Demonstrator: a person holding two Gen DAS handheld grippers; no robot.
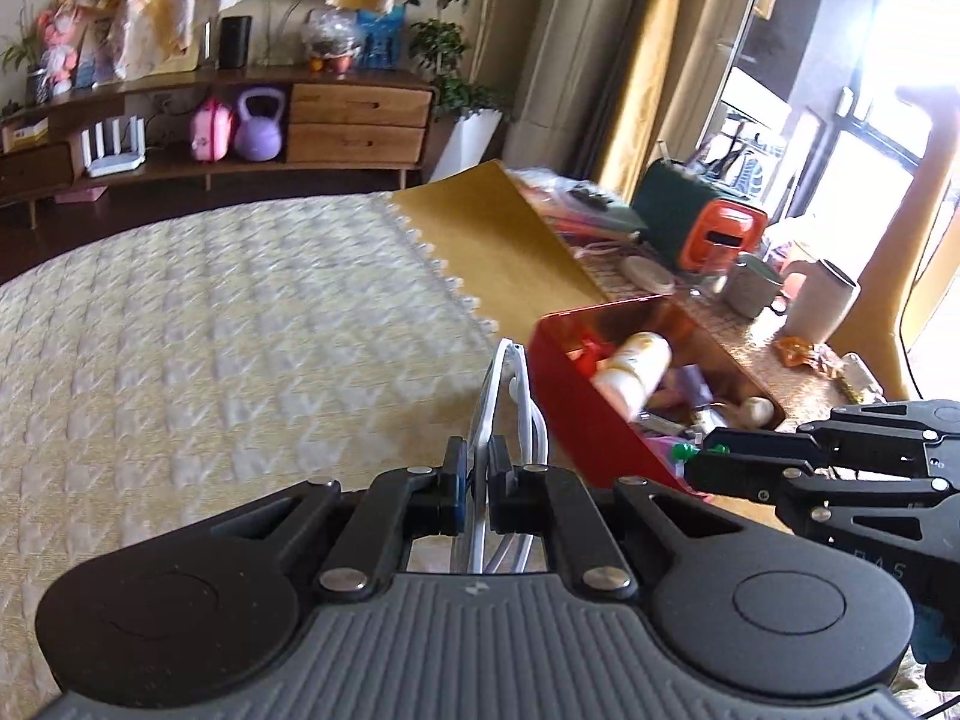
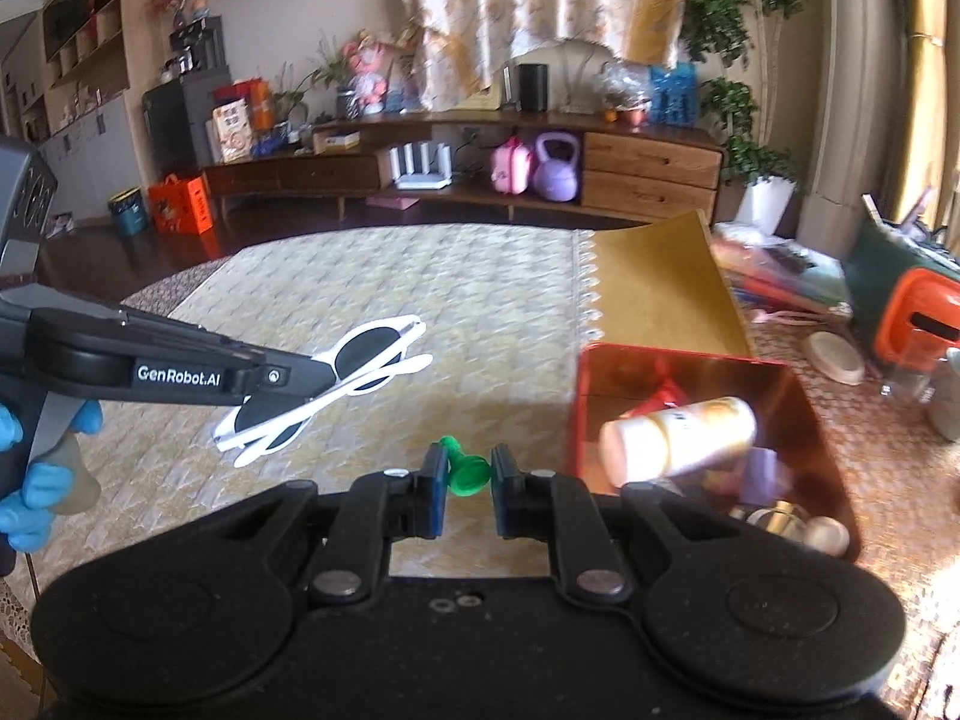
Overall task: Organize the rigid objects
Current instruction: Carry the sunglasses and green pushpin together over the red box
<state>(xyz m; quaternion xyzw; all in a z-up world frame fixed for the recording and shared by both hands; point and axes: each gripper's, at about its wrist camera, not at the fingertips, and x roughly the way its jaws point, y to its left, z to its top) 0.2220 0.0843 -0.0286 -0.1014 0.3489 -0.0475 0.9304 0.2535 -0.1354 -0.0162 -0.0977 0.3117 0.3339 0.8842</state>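
Observation:
My left gripper [image 1: 477, 483] is shut on white-framed sunglasses [image 1: 501, 414] and holds them above the yellow quilted cloth, just left of the red box [image 1: 576, 396]. In the right wrist view the sunglasses [image 2: 366, 354] hang from the left gripper [image 2: 327, 375]. My right gripper [image 2: 469, 480] is shut on a small green plastic piece [image 2: 463, 471], left of the red box [image 2: 810, 414]. The box holds a cream bottle [image 2: 678, 435], a purple piece and other small items. In the left wrist view the right gripper [image 1: 699, 459] is at the box's near corner.
Right of the box are a grey mug [image 1: 750, 285], a white cup [image 1: 819, 300], an orange and green case [image 1: 714, 234] and clutter. A folded mustard cloth [image 1: 498, 234] lies behind the box. A wooden sideboard [image 2: 480, 174] stands at the back.

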